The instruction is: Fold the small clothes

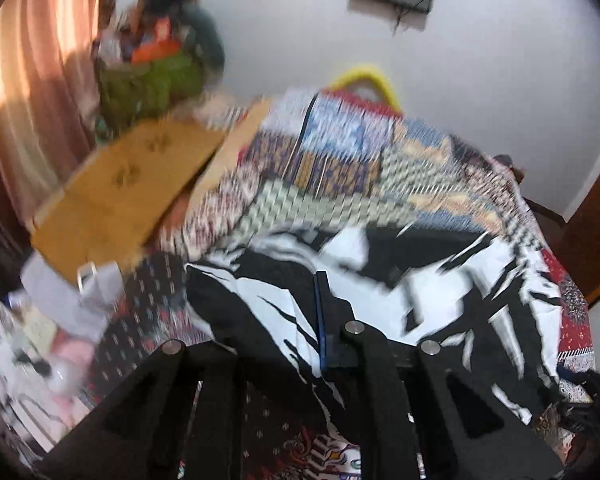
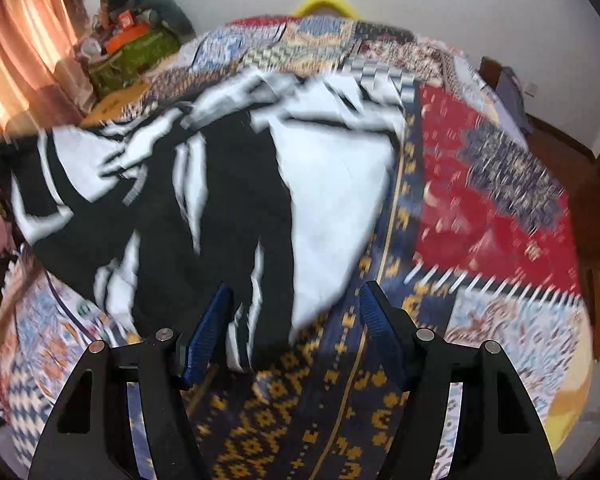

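Note:
A black and white patterned garment (image 1: 380,280) lies spread on a patchwork bedspread (image 1: 340,168). My left gripper (image 1: 320,292) is shut on the garment's near edge, which drapes over its left finger and hides it; only the right blue pad (image 1: 322,320) shows. In the right wrist view the same garment (image 2: 220,184) lies rumpled across the bedspread (image 2: 480,200). My right gripper (image 2: 294,300) is open, its blue pads (image 2: 210,332) on either side of the garment's near corner, holding nothing. Both views are motion-blurred.
A flat cardboard box (image 1: 120,192) lies at the bed's left. A heap of bags and clothes (image 1: 156,64) stands by the orange curtain (image 1: 24,80). A yellow hoop (image 1: 364,76) sits behind the bed. More clothes (image 1: 40,360) lie at lower left.

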Available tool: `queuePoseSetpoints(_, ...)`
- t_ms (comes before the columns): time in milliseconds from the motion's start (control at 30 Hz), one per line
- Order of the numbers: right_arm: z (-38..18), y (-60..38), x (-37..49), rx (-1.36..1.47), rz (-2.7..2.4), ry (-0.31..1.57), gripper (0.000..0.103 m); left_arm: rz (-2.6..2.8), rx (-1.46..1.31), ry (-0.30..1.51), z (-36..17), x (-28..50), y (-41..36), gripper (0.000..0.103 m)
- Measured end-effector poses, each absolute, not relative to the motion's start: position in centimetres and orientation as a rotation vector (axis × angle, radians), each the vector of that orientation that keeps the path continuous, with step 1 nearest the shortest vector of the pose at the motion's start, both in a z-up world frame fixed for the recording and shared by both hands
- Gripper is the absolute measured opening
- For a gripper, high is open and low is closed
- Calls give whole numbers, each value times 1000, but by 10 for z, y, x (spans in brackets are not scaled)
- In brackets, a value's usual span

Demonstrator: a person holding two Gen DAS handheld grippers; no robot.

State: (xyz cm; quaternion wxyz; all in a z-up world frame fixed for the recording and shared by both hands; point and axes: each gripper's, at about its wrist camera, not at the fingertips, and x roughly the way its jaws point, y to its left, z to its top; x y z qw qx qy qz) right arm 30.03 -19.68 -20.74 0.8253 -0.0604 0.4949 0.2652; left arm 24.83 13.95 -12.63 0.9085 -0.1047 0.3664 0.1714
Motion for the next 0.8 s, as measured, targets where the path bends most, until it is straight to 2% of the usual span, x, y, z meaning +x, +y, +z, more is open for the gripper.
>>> queuePoseSetpoints(233, -221, -192, 306, -77, 597, 1080, 67, 148, -105, 635, -69, 279, 55, 9)
queuePoseSetpoints(367, -219, -193, 306, -62, 603, 1084, 67, -73, -68, 643, -56, 299, -13, 9)
queuePoseSetpoints(533, -219, -201, 304, -33, 606, 1086, 66, -323, -44, 810, -104, 305, -70, 8)
queuePoseSetpoints(667, -218, -207, 300, -18, 613, 1086, 66, -377, -78, 973, -153, 311, -74, 8)
queuePoseSetpoints(800, -214, -212, 297, -9, 616, 1082, 66, -391, -99, 1042, -174, 310, -67, 8)
